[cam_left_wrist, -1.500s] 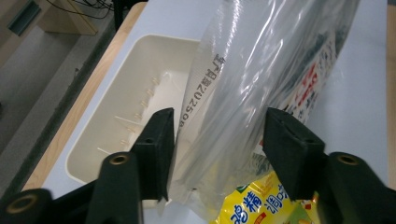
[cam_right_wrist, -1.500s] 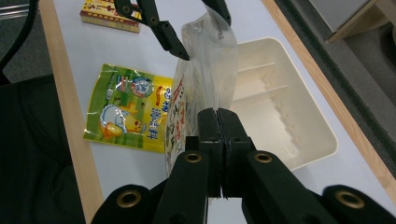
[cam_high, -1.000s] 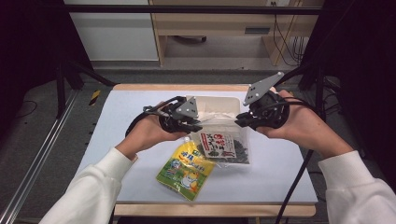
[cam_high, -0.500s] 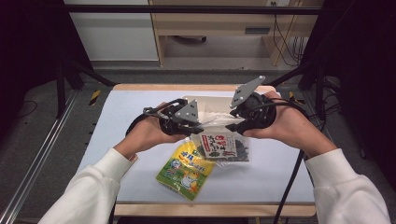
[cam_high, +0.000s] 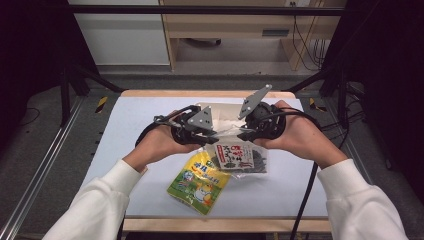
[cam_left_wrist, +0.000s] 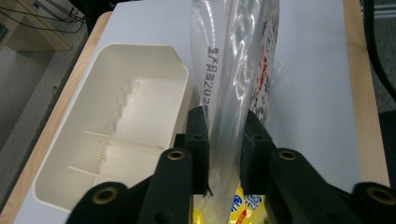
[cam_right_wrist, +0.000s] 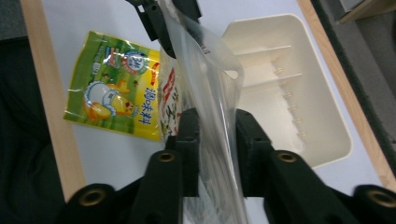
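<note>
Stretching between the two hand-held tools, a clear plastic snack bag with a red-and-black printed label (cam_high: 235, 154) hangs just above the white table top (cam_high: 130, 130), its transparent upper edge pinched from both ends. The left gripper (cam_high: 209, 135) has its black jaws closed narrowly on the bag's clear film, which rises between them in the left gripper view (cam_left_wrist: 233, 84). The right gripper (cam_high: 243, 134) grips the opposite end the same way, jaws drawn close on the plastic (cam_right_wrist: 210, 93). The label end of the bag droops toward the person, reaching or nearly reaching the table.

Beside it, nearer the person, a yellow-green foil snack packet with a cartoon print (cam_high: 199, 181) lies flat on the surface, its upper corner next to or under the bag. Behind the grippers stands a cream plastic tray with thin inner dividers (cam_left_wrist: 116, 130), toward the far edge of the table.

The table is a white sheet framed by a pale wooden border (cam_high: 200, 93). Around it the room is dim: grey floor (cam_high: 45, 150), black frame legs at both sides, a metal rail along the left, a light wooden cabinet at the back with cables hanging at the right. White sleeves (cam_high: 100, 200) cover both forearms.
</note>
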